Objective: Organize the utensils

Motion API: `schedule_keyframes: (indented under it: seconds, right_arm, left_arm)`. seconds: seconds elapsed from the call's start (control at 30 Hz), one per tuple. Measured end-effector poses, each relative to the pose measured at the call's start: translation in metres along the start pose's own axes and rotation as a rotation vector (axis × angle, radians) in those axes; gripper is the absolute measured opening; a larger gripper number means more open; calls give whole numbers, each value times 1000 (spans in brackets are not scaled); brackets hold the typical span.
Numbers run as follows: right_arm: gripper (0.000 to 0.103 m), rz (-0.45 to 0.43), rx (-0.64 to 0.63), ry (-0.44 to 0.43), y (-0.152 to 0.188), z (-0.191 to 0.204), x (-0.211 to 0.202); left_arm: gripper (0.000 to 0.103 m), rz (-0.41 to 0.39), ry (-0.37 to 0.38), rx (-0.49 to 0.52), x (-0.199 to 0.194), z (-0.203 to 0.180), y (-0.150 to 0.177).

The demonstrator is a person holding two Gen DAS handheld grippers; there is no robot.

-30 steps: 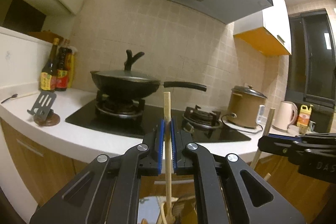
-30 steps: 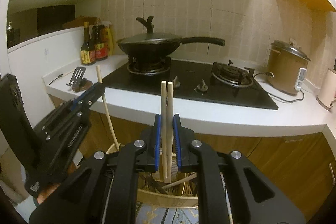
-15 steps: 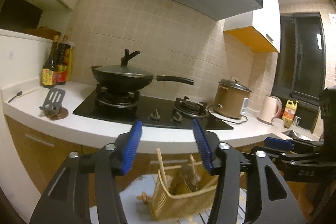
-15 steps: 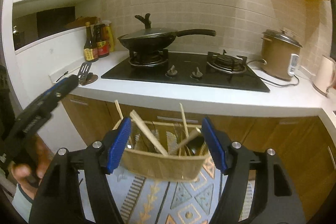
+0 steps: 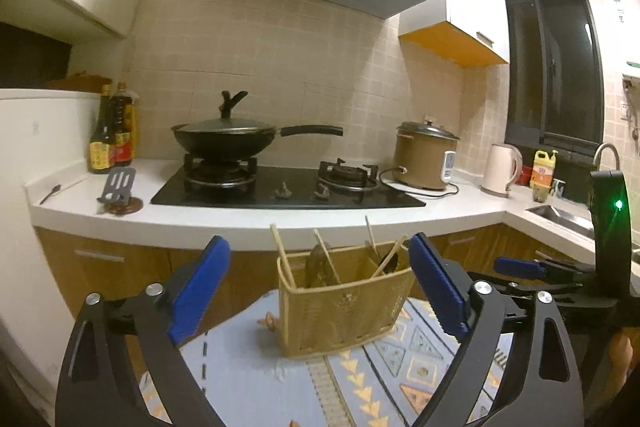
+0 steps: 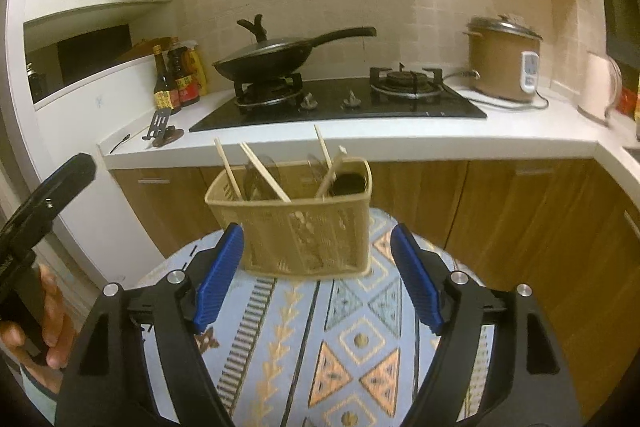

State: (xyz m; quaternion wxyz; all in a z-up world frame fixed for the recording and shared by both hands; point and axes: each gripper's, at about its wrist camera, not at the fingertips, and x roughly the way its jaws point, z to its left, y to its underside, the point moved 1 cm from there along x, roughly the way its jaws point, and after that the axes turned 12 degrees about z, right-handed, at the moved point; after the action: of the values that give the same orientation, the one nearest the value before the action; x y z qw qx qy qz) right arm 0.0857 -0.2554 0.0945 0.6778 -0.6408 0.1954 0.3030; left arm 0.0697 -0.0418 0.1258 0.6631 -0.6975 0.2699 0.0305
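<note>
A tan mesh utensil basket [image 5: 344,307] stands on a patterned blue cloth [image 5: 256,379]. Several wooden chopsticks [image 5: 283,255] and dark utensils lean upright in it. It also shows in the right wrist view [image 6: 296,227], with chopsticks [image 6: 264,171] sticking out. My left gripper [image 5: 320,291] is open and empty, just in front of the basket. My right gripper [image 6: 318,275] is open and empty, close to the basket's front. The right gripper also shows at the right edge of the left wrist view [image 5: 520,267].
Behind runs a white counter [image 5: 240,219] with a black hob, a lidded wok [image 5: 228,139], a brown rice cooker [image 5: 426,157], sauce bottles [image 5: 114,131], a spatula on a rest [image 5: 118,187], a kettle [image 5: 500,169] and a sink [image 5: 560,215]. Wooden cabinet doors stand below.
Both grippers let go of their chopsticks, which now stand in the basket. Both opened wide and drew back from it.
</note>
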Motion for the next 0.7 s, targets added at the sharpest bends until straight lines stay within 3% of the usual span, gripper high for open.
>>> schedule_keyframes:
  seconds: [0.2,0.4,0.53,0.7]
  right_arm:
    - [74,-10,21,21,35,-2,9]
    - [81,-65,-46,88,70,13,26]
    - [81,-143,-50,166,80,11,28]
    - [87,-230,-50,194,89,6,24]
  left_arm:
    - [94,0,-87,-15,-8,-4,29]
    - [95,41,-154,-13,4,-9,64]
    - [95,23,-233,-22,15,-8,81]
    - [95,-8,-254,-47,21,-10,86]
